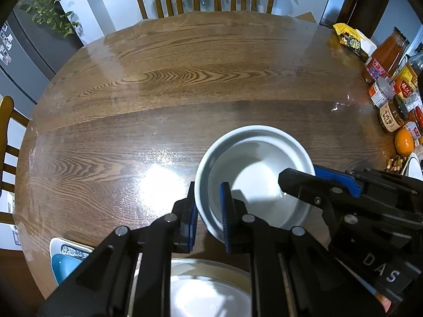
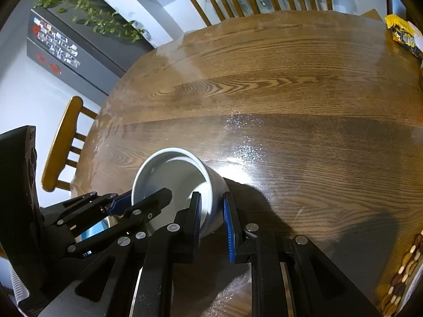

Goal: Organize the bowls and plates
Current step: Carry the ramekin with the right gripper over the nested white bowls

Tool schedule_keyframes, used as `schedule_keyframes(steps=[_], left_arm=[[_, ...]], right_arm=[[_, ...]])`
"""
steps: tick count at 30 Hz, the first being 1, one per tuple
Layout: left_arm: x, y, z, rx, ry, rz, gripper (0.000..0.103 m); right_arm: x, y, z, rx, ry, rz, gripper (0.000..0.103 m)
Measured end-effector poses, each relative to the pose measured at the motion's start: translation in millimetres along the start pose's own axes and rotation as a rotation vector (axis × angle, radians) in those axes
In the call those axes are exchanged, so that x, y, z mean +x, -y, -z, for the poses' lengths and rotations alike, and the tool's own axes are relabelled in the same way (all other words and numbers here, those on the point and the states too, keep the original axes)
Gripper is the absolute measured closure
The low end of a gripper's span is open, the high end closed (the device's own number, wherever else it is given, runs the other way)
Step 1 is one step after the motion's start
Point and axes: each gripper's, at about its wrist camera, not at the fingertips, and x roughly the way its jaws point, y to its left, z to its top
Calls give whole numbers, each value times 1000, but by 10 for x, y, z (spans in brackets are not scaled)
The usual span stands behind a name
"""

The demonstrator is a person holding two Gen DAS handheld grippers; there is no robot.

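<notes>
Glossy wooden worktop (image 1: 158,84). Both grippers — left gripper (image 1: 208,211), right gripper (image 2: 212,219) — have fingers clenched on the white bowl (image 1: 253,177) rim; advise lifting level, evenly.

Glossy white ceramic bowl (image 1: 253,182), shiny grained wood table (image 1: 185,84), matt black plastic fingers (image 1: 189,216) w/ ribbed blue pads

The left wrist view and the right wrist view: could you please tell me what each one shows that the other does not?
Only the left wrist view shows the jars and bottles, the orange, a white plate and a blue patterned dish. Only the right wrist view shows the fridge magnets. Both show the white bowl, gripped at its rim by the left hand-held gripper and right hand-held gripper, on the wooden table.
</notes>
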Motion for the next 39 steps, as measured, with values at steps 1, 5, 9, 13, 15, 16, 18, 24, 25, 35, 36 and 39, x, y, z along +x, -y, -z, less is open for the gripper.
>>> schedule_keyframes(steps=[1, 5, 9, 13, 15, 16, 18, 24, 25, 35, 36, 39], left_arm=[[-30, 2, -1, 0, 7, 0, 90], [-163, 14, 10, 8, 39, -4, 91], [-276, 25, 61, 19, 65, -9, 91], [-374, 6, 126, 17, 81, -1, 92], [-407, 12, 156, 18, 85, 0, 92], [-427, 14, 168, 20, 89, 0, 92], [-473, 10, 198, 21, 97, 2, 92], [-654, 30, 266, 31, 138, 3, 92], [-691, 34, 284, 33, 146, 2, 92], [-914, 44, 481, 45, 196, 1, 92], [-921, 48, 494, 46, 199, 1, 92], [-961, 42, 550, 45, 204, 2, 92]], right_arm=[[-16, -5, 6, -2, 2, 0, 84], [-91, -39, 46, -8, 13, 0, 84], [-215, -80, 86, -7, 41, 0, 84], [-331, -154, 133, -25, 66, 13, 84], [-379, -191, 166, -33, 76, 22, 84], [-395, -207, 178, -35, 79, 25, 84], [-438, -253, 212, -41, 87, 31, 84], [-591, -354, 289, -52, 116, 37, 84], [-616, -360, 303, -52, 122, 37, 84], [-800, -483, 535, -58, 157, 39, 84], [-811, -497, 562, -59, 158, 38, 84], [-833, -537, 616, -60, 158, 37, 84]])
